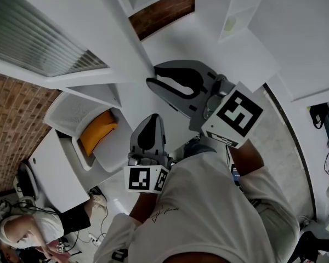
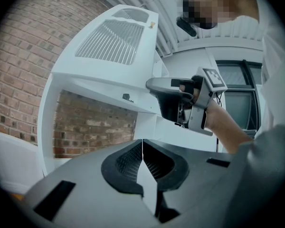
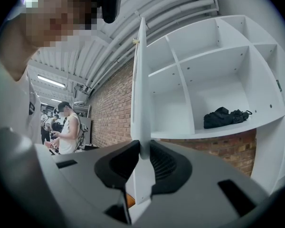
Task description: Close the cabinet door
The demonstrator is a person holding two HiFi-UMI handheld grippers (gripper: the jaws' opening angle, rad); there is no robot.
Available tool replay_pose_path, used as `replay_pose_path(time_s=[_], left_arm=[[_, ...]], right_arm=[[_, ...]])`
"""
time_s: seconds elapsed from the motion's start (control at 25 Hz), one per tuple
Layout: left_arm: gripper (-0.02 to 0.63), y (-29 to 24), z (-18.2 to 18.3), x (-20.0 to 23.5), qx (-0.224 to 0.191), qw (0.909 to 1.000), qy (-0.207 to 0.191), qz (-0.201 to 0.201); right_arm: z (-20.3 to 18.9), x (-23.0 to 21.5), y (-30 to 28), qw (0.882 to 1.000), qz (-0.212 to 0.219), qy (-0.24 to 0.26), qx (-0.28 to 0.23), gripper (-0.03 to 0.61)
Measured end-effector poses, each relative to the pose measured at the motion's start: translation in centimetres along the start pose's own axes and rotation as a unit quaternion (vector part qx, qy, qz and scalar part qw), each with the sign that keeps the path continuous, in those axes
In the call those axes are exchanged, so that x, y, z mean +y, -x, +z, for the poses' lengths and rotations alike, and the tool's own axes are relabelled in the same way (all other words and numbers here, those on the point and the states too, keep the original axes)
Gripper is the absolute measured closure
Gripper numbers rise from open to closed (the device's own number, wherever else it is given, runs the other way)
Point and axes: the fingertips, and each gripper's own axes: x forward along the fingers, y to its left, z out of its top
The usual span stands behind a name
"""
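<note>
In the head view, the cabinet door [image 1: 115, 26] stands wide open, swung out from the white cabinet [image 1: 296, 43]. The right gripper [image 1: 156, 82] bites the door's thin free edge, near its bottom corner. The left gripper [image 1: 152, 119] hangs just below it and touches nothing.

In the left gripper view, the left gripper [image 2: 142, 148] has its jaws pressed together with nothing in them. The right gripper [image 2: 154, 84] is up ahead on the door [image 2: 114, 42].

In the right gripper view, the right gripper [image 3: 142, 158] squeezes the door [image 3: 138, 94] from both sides. A black bundle [image 3: 225, 117] lies well back on a shelf [image 3: 218, 127], so I think it will not block the door.

The grip is small and near a corner, so a fast push could make the door slip out. It might then bang shut, or hit the left gripper if that is in its path.
</note>
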Motion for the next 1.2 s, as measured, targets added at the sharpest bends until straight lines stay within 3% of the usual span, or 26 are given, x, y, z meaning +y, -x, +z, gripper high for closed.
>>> replay_pose_path(time_s=[1.2], left_arm=[[0.597,-1.4,0.0,0.0,0.004,1.0,-0.001,-0.001]], right_arm=[[-0.2,-3.7,-1.5,1.0,0.015,-0.007,-0.003,0.495]])
